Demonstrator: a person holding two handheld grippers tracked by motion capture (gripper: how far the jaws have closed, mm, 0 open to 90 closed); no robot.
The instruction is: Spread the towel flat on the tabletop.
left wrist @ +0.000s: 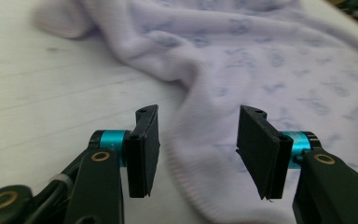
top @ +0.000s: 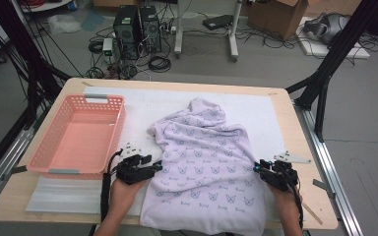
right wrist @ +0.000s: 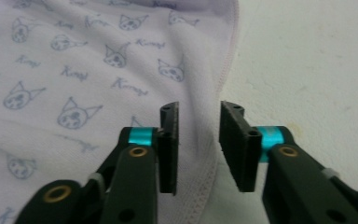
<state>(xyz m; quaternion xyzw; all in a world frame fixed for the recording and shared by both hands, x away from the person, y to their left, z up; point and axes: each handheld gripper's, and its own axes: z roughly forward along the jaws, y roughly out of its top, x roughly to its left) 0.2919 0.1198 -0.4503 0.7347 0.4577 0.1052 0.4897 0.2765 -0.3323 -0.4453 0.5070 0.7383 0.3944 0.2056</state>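
Left of the lilac printed blanket point(top: 204, 162), your pink basket point(top: 78, 135) holds nothing. Your left gripper point(top: 155, 167) gapes across its edge; your right gripper point(top: 257, 168) straddles its hem, not pinching.

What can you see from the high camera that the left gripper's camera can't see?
From above you see the pink basket, the wooden table, both hands with the left gripper and right gripper, plus computers and cables on the floor beyond. The left gripper view instead gives a close look at its own two black jaws standing apart, with the stitched hem lying between them untouched. Both views share the lilac towel and the white mat under it.
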